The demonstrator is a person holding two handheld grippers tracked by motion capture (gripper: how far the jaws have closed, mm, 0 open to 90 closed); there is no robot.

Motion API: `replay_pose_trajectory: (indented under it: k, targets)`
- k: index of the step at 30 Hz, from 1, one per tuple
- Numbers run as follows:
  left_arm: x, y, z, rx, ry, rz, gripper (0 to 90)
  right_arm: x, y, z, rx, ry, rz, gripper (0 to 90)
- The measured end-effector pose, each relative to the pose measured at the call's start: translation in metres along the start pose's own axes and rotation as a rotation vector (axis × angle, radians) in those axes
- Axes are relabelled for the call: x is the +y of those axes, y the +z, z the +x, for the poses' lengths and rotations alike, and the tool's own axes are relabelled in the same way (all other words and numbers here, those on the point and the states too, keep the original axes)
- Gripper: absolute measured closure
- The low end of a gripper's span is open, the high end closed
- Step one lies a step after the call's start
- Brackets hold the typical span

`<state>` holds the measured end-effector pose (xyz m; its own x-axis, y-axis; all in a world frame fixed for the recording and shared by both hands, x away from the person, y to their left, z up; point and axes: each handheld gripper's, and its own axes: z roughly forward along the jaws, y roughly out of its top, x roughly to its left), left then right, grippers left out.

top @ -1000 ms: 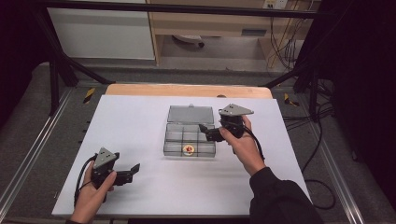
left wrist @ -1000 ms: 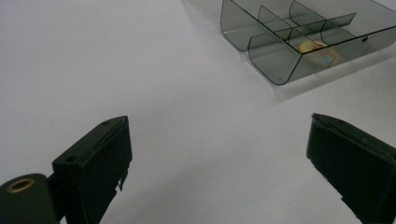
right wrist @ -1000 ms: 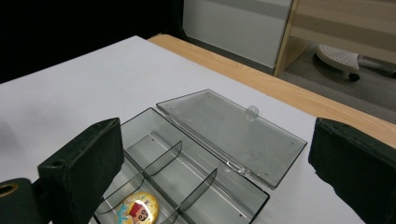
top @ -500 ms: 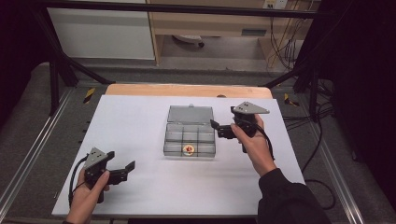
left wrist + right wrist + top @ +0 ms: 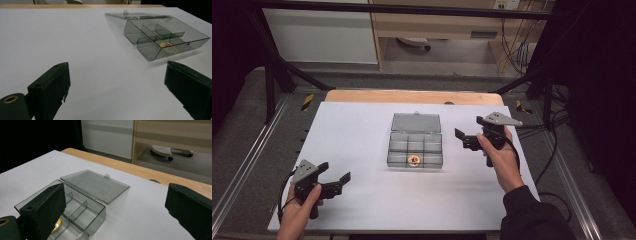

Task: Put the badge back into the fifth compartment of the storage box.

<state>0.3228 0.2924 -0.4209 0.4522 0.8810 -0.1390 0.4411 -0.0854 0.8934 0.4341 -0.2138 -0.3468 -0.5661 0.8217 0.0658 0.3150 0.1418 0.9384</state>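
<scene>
A clear grey compartment box point(image 5: 415, 149) sits mid-table, its lid point(image 5: 415, 122) swung open and lying flat behind it. A small yellow and red round piece point(image 5: 414, 160) rests in the front middle compartment. My left gripper point(image 5: 334, 182) is near the front left corner, open and holding nothing, well apart from the box. My right gripper point(image 5: 467, 137) hovers open just right of the box. The left gripper view point(image 5: 116, 75) has the box point(image 5: 165, 35) ahead to the right. In the right gripper view point(image 5: 115, 200), the box point(image 5: 75, 207) and lid point(image 5: 95, 185) lie between the jaws.
A white sheet point(image 5: 362, 125) covers the table, with a wooden strip point(image 5: 412, 96) along the far edge. Black frame poles stand at both back corners. Cables point(image 5: 557, 125) hang off the right side. A chair base point(image 5: 412, 44) sits on the floor beyond.
My right gripper has drawn back to the right, away from the box. My left gripper has slid a little left and closer to the front edge.
</scene>
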Motion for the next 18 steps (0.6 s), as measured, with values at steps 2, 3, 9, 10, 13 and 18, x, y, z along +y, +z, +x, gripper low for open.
replay_pose_trajectory:
  k: [2,3,9,10,13,18]
  targets:
    - [0.000,0.000,0.000,0.000,0.000,0.000,6.8,-0.003,-0.005,-0.004,-0.007,0.004,0.001,3.7]
    - [0.000,0.001,-0.001,0.002,0.001,0.002,6.8,-0.005,-0.008,-0.006,-0.013,0.006,0.003,3.7]
    - [-0.001,0.001,0.000,0.002,0.004,0.003,6.8,-0.019,-0.025,-0.016,-0.039,0.027,0.014,4.2]
    - [-0.001,0.001,0.001,0.003,0.003,0.003,6.8,-0.021,-0.027,-0.017,-0.042,0.030,0.014,4.3]
    - [-0.001,0.001,0.001,0.000,-0.001,0.001,6.8,-0.028,-0.034,-0.019,-0.050,0.031,0.016,4.3]
    - [-0.001,0.002,0.001,-0.003,-0.001,0.006,6.8,-0.038,-0.046,-0.023,-0.069,0.042,0.008,4.3]
